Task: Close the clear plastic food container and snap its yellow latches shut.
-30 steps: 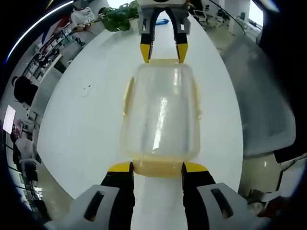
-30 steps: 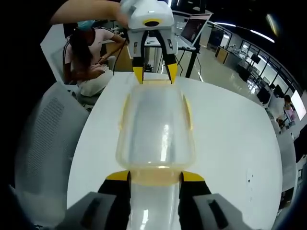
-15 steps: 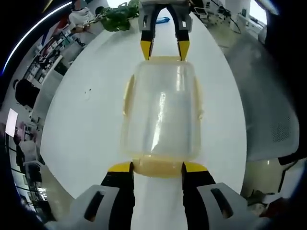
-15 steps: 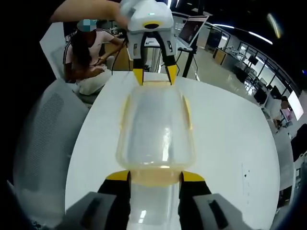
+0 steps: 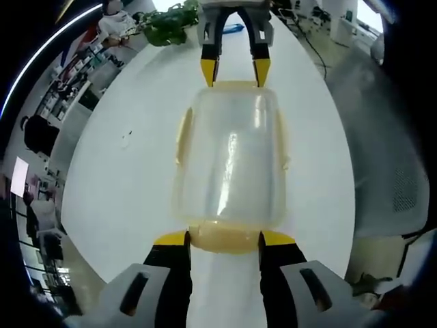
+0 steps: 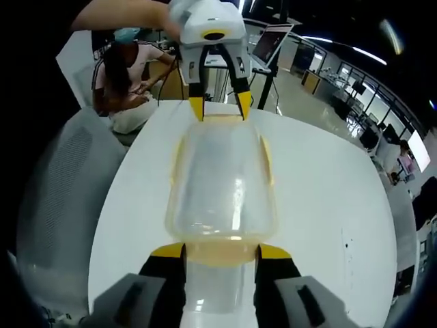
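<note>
- The container (image 5: 231, 160) (image 6: 222, 179) lies on the white table (image 5: 123, 171) (image 6: 328, 191) with its lid on, and its long axis runs straight from one gripper to the other.
- Left gripper view: the left gripper (image 5: 224, 238) stands at the near short end, its yellow-tipped jaws set apart on either side of the yellow latch (image 5: 224, 239) there, tips touching or just beside the latch's ends.
- I cannot tell whether those jaws press the latch or merely flank it.
- Across the container, the right gripper (image 5: 234, 72) meets the far short end, its jaws spread about as wide as that end's latch (image 5: 234, 86).
- Right gripper view: the right gripper (image 6: 221, 251) brackets its near latch (image 6: 220, 253) the same way, jaws parted to the latch's width.
- The left gripper (image 6: 218, 109) sits at the opposite end, with a hand (image 6: 130, 15) reaching in above it.
- Yellow side latches (image 5: 184, 133) (image 6: 177, 158) run along both long edges, lying close against the walls.
- A grey chair (image 5: 392, 164) (image 6: 51, 205) stands beside the table; a plant (image 5: 167, 24) sits at the table's far end in the left gripper view.
</note>
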